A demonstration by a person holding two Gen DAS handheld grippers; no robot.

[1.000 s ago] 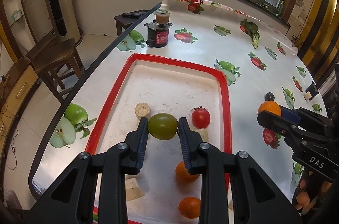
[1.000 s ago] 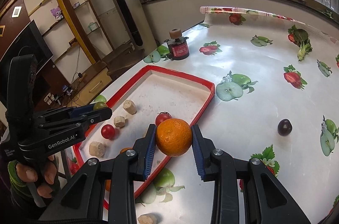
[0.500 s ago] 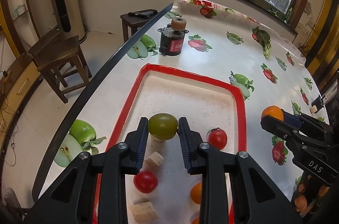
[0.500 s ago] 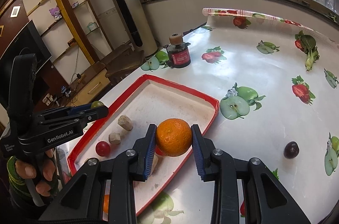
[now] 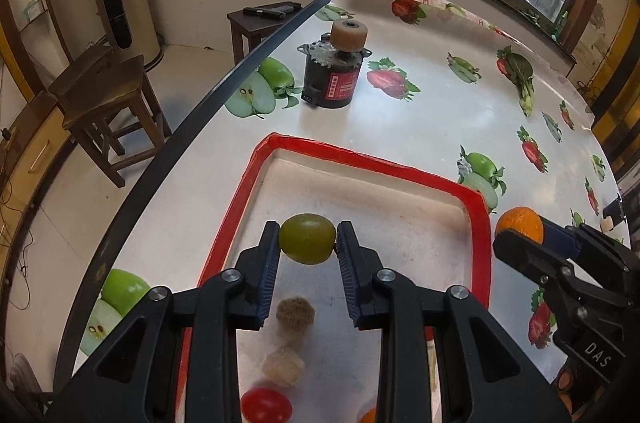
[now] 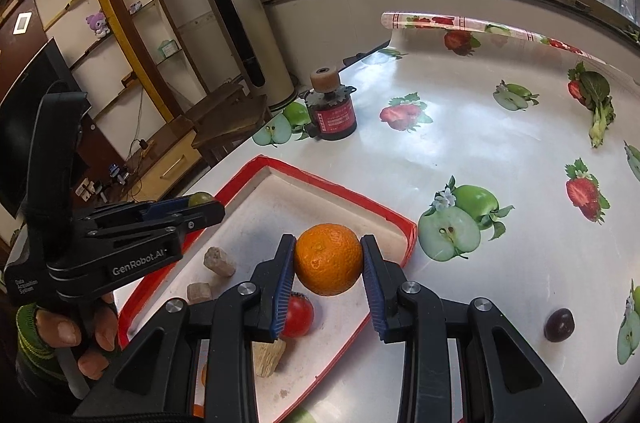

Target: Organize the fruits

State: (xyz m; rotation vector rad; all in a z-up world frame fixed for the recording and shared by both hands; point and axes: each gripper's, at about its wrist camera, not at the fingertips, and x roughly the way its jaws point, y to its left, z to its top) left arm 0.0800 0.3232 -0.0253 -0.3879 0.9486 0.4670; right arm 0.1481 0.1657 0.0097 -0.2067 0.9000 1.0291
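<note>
**Both grippers loaded, over the red tray**

Left gripper [image 5: 308, 239] pinches a green fruit [image 5: 307, 238] between its pads, held above the tray [image 5: 240, 191], near its left rim. My right gripper [image 6: 329, 261] clamps an orange [image 6: 328, 259] over the tray's right side, close to the red edge. Tray floor below holds a red tomato [image 6: 298, 315] and beige chunks [image 6: 218, 261]; its far half is bare. Dark plum [image 6: 559, 324] sits on the tablecloth [image 6: 480, 127], well right of the tray. Motor [image 6: 332, 107] stands beyond the far rim, near the table edge.
</note>
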